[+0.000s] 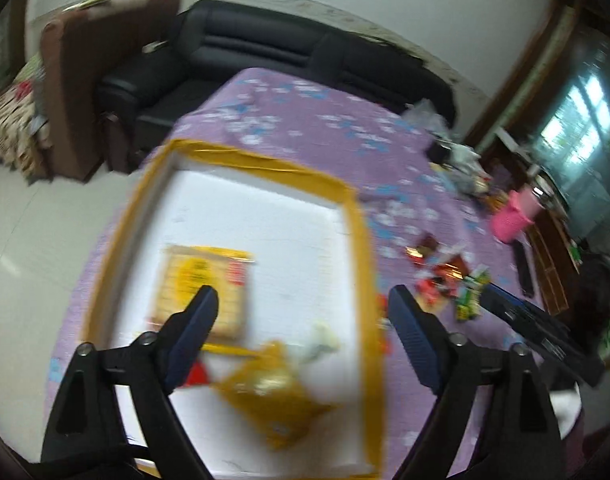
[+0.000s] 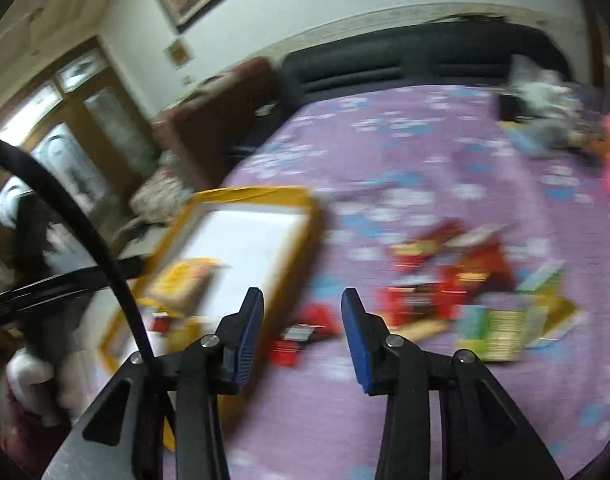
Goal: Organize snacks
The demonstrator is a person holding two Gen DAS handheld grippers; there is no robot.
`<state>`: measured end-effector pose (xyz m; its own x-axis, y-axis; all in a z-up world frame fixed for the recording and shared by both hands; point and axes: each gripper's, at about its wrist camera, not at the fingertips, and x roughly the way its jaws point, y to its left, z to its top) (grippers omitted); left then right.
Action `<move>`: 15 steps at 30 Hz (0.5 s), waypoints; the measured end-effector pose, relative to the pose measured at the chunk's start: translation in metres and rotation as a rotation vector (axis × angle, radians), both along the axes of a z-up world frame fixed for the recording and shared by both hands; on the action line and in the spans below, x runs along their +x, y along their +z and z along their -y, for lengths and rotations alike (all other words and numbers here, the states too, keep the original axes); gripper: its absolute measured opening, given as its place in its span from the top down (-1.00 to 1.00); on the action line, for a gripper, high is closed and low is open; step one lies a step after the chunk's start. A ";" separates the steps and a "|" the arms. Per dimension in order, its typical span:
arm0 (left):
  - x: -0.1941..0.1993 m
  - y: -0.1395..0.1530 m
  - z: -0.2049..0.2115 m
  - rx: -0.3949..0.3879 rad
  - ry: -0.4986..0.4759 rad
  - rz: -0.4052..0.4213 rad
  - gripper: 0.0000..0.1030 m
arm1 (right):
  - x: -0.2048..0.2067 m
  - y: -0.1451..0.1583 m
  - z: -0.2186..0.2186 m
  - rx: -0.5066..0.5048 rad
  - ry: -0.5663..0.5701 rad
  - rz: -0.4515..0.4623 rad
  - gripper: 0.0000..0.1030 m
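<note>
A white foam box with yellow-taped rim (image 1: 357, 216) lies on the purple table; it also shows in the right wrist view (image 2: 301, 216). Inside lie a yellow cracker pack (image 1: 205, 276), a crumpled yellow bag (image 1: 277, 396) and a small red packet (image 1: 199, 376). My left gripper (image 1: 303, 300) hangs open and empty above the box. A pile of red and green snack packets (image 2: 465, 284) lies right of the box, also seen in the left wrist view (image 1: 449, 276). My right gripper (image 2: 303, 300) is open and empty above a red packet (image 2: 305, 332) beside the box. The other gripper's fingers (image 1: 545, 328) show at right.
A purple flowered cloth (image 2: 405, 152) covers the table. A pink basket (image 1: 513, 216) and clutter stand at the far right edge. A black sofa (image 1: 265, 44) and a brown chair (image 1: 85, 80) stand behind the table. Both views are motion-blurred.
</note>
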<state>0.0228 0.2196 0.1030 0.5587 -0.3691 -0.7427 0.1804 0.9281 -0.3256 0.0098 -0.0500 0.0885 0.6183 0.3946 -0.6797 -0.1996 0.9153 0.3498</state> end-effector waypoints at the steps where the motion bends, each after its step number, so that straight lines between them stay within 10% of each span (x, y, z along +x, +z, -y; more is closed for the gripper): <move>1: -0.003 0.000 0.012 -0.002 -0.034 -0.002 -0.71 | 0.000 -0.002 0.011 -0.006 -0.022 -0.009 0.22; 15: 0.010 -0.057 0.154 0.378 -0.257 -0.031 -0.72 | 0.013 -0.056 0.055 -0.201 -0.151 -0.050 -0.05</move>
<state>0.0326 0.0655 0.0459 0.4597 -0.1923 -0.8670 0.4158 0.9093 0.0187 0.0231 -0.1052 0.0326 0.6238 0.1540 -0.7663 -0.0421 0.9856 0.1638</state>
